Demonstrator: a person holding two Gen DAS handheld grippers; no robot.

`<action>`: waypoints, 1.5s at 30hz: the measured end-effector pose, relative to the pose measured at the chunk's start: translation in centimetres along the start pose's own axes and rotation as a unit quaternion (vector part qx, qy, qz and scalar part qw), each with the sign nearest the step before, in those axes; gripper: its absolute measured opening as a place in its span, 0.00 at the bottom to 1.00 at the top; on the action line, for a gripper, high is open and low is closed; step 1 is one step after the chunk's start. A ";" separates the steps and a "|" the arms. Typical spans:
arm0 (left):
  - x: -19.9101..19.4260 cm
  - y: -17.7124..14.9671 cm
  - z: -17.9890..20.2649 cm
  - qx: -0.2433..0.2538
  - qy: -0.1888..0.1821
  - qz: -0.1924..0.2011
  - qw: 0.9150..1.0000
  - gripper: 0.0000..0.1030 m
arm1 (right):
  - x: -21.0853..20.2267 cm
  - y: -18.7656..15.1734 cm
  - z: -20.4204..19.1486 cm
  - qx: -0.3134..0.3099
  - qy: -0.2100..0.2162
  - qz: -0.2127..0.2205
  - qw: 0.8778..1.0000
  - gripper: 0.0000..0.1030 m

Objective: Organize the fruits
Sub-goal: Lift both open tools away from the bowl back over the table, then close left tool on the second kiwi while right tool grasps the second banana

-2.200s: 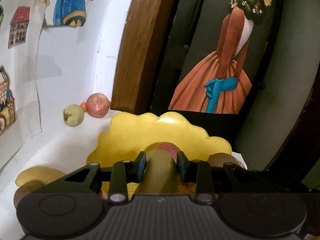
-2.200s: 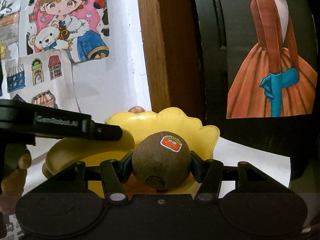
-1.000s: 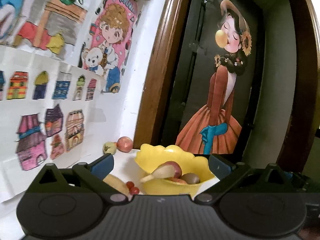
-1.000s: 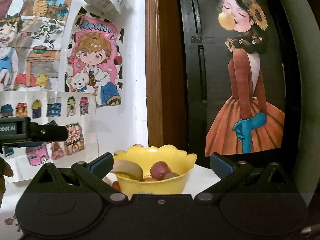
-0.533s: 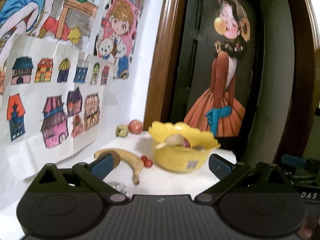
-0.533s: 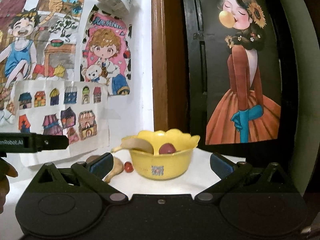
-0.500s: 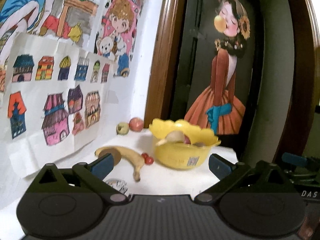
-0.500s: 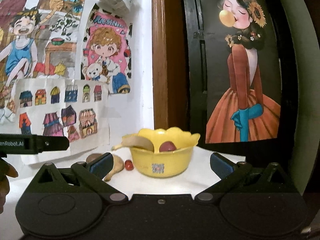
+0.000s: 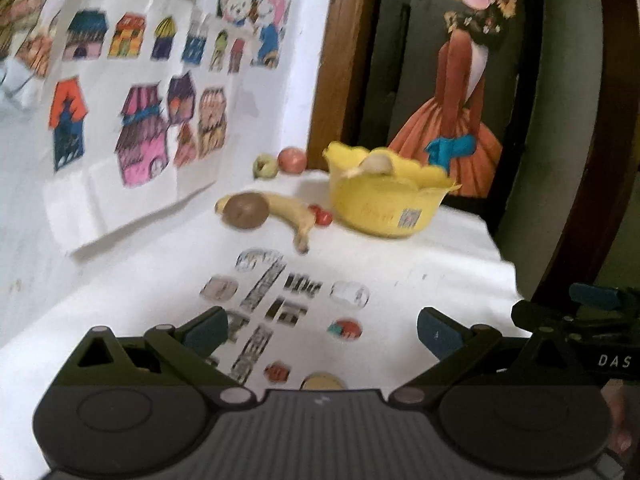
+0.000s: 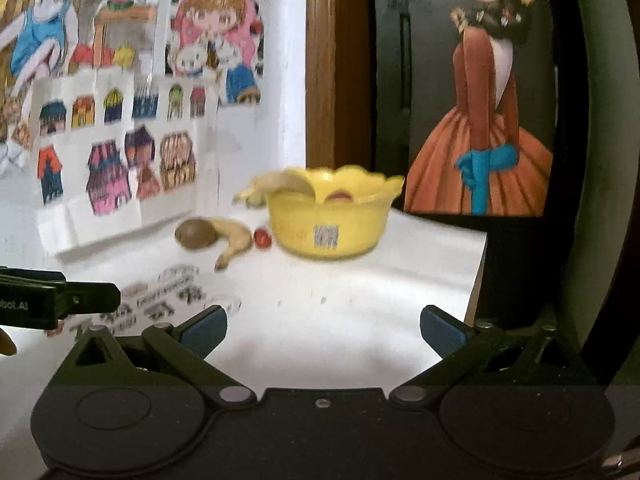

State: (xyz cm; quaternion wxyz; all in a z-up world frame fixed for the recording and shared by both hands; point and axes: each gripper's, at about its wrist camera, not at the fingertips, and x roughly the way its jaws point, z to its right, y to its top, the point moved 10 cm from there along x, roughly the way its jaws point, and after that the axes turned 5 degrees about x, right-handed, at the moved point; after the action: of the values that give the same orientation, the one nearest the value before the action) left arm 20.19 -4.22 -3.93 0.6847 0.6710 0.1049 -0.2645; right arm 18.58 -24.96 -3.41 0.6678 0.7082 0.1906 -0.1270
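Left wrist view: left gripper [image 9: 322, 330] jaws wide apart, nothing between them, held above white tabletop [image 9: 400, 264]. Yellow bowl [image 9: 384, 208] well ahead of the jaws, slightly right of the gap, with a pale fruit [image 9: 376, 163] poking over its rim. Banana [image 9: 288, 210] ahead near centre, brown kiwi [image 9: 245, 210] touching its left end, small red fruits [image 9: 322, 216] between banana and bowl. Further back left of bowl, green fruit [image 9: 265, 168] and red apple [image 9: 292, 159] side by side at the wall. Printed stickers [image 9: 276, 296] on tabletop just ahead of the jaws. Right gripper's body at far right edge. Right wrist view: right gripper [image 10: 323, 328] jaws also wide apart, empty. Bowl [image 10: 332, 216] straight ahead of the gap; banana [image 10: 234, 240], kiwi [image 10: 196, 233] and red fruit [image 10: 262, 239] ahead-left. Left gripper [image 10: 60, 300] tip in from left edge. Blurry drawings [image 10: 120, 152] on wall beyond left jaw.
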 end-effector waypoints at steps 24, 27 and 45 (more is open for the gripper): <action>-0.8 -2.1 -2.1 -0.008 0.025 -0.031 0.999 1.00 | 0.2 -3.0 -0.4 0.014 0.005 -0.043 0.999 0.99; -0.8 -1.8 -2.2 0.000 0.030 -0.031 0.999 1.00 | 0.3 -2.9 -0.5 0.010 0.009 -0.043 0.999 0.99; 0.9 3.4 -6.2 0.025 0.062 -0.033 0.997 1.00 | 5.0 1.3 -2.3 -0.042 0.073 -0.043 0.995 0.99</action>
State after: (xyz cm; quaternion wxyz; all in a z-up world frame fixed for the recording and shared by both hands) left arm 23.93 1.45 -1.96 0.6508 0.6990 0.1631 -0.2474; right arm 23.42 -22.20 -4.25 0.6749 0.6782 0.2748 -0.0953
